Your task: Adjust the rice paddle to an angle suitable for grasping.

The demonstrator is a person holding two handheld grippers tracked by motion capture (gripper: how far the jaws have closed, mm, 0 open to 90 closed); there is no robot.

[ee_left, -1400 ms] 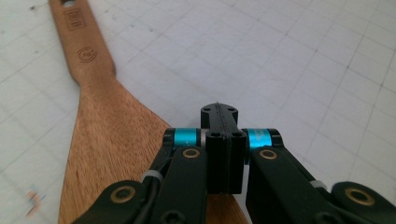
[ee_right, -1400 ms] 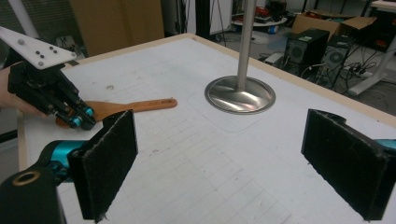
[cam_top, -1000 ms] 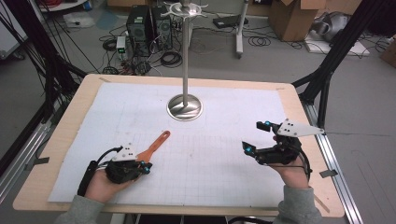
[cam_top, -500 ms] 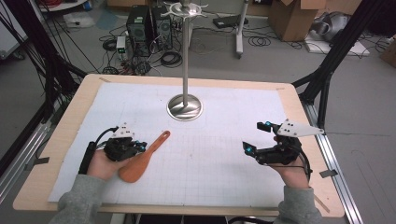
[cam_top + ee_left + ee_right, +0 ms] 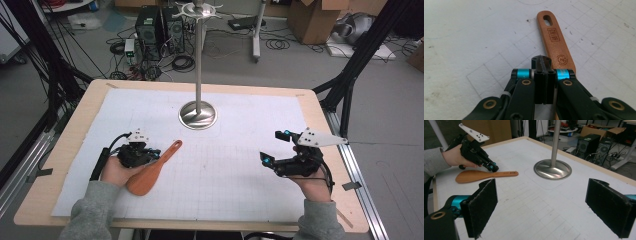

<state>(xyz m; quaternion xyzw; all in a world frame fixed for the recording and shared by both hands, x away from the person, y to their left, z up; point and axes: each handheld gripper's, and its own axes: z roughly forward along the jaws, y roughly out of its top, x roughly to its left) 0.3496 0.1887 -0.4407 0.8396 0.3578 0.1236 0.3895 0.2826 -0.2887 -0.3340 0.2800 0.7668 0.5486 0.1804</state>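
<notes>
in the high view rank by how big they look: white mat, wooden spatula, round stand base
1. white mat
2. wooden spatula, clearly longer than the base is wide
3. round stand base

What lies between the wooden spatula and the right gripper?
Nothing: in the high view, bare white gridded mat separates the wooden spatula from the right gripper.
</notes>
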